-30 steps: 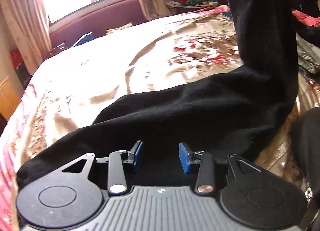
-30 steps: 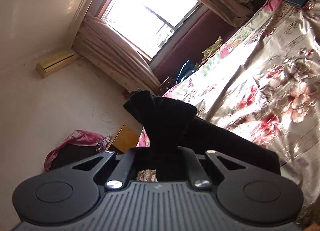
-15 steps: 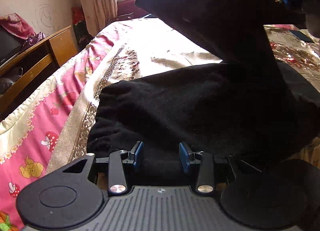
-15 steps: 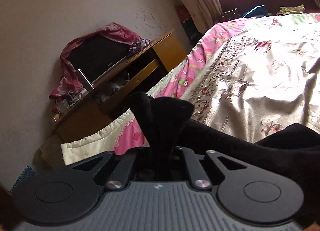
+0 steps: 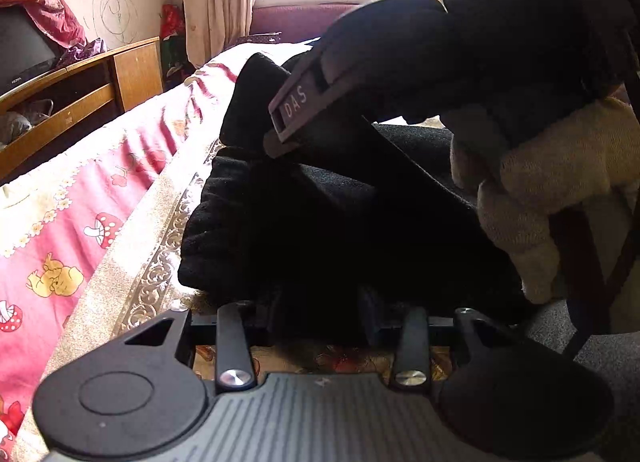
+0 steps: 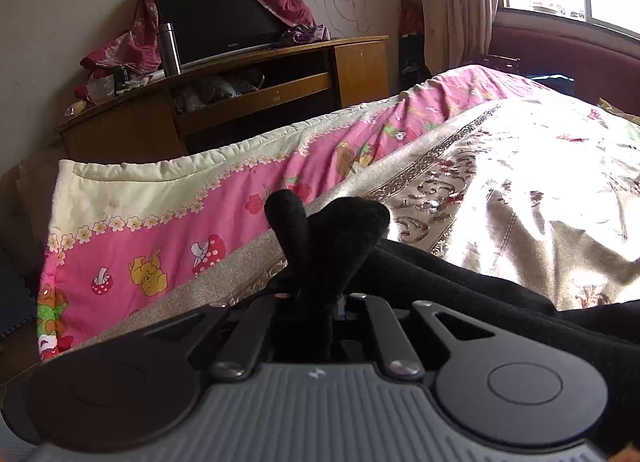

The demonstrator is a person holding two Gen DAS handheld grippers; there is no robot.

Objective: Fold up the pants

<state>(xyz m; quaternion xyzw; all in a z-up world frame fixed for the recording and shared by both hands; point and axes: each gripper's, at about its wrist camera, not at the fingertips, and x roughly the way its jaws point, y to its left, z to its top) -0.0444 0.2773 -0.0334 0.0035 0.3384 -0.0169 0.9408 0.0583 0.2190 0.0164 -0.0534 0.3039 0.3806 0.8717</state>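
Observation:
Black pants (image 5: pixel 304 222) lie bunched on the bed near its pink-edged side. My left gripper (image 5: pixel 324 314) is low at the near edge of the pants, its jaws apart with black fabric between them; the fingertips are mostly hidden by cloth. My right gripper (image 6: pixel 320 294) is shut on a fold of the pants (image 6: pixel 332 238), which sticks up between its fingers. In the left wrist view the right gripper (image 5: pixel 280 134) comes in from the upper right, held by a gloved hand (image 5: pixel 552 190), and carries its fold down over the lower layer.
The bed has a gold floral cover (image 6: pixel 520 190) and a pink cartoon quilt (image 6: pixel 168 230) along its edge. A wooden TV cabinet (image 6: pixel 248 90) with a TV and a steel flask (image 6: pixel 170 48) stands by the wall. A window and curtains are at the back.
My right gripper has carried its fold of the pants across and down, close over the left gripper's end. The left gripper has moved in closer to the pants' edge, with cloth between its jaws.

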